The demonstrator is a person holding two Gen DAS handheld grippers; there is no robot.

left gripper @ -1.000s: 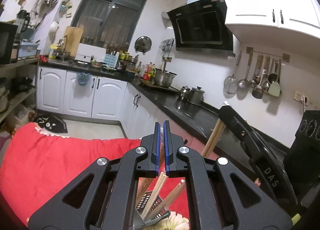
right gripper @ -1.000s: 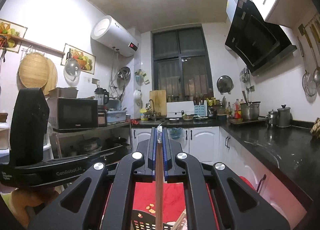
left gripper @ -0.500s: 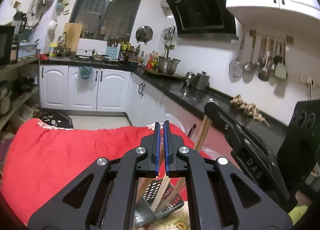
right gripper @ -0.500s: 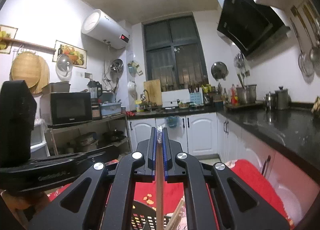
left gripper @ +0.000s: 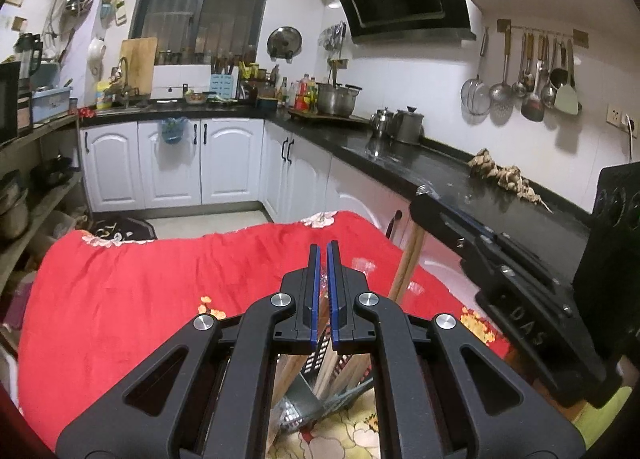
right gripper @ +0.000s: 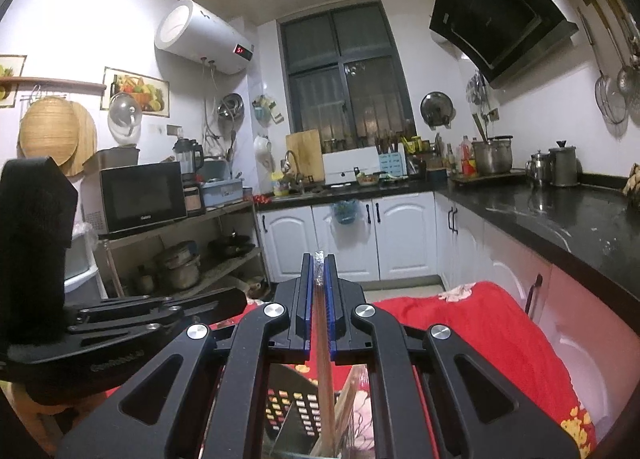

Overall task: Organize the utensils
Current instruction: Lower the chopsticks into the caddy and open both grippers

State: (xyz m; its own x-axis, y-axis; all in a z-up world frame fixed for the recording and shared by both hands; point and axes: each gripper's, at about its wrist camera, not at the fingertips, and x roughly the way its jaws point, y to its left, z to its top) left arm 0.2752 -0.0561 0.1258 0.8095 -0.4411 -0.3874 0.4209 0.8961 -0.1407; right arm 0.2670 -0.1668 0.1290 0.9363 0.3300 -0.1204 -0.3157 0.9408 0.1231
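Observation:
My left gripper (left gripper: pixel 324 255) is shut, and a thin chopstick (left gripper: pixel 324 299) with a shiny end shows between its blue pads. Under it stands a black perforated utensil holder (left gripper: pixel 316 357) with several wooden chopsticks (left gripper: pixel 334 373) leaning in it. My right gripper (right gripper: pixel 319 259) is shut on a wooden chopstick (right gripper: pixel 325 379) with a silver tip, whose lower end reaches down into the holder (right gripper: pixel 292 411). In the left wrist view the right gripper (left gripper: pixel 422 205) comes in from the right with its chopstick (left gripper: pixel 404 267) hanging below. The left gripper (right gripper: pixel 240 301) lies close on the left in the right wrist view.
The holder stands on a table under a red flowered cloth (left gripper: pixel 140 299). A black counter (left gripper: pixel 440 167) with white cabinets runs along the right and back. A metal shelf rack (right gripper: pixel 180 227) with a microwave stands on the left. Ladles hang on the right wall.
Both grippers have sunk and tipped downward, each staying shut. The red cloth and the holder now fill more of both views, and the right gripper's chopstick has dropped lower toward the holder.

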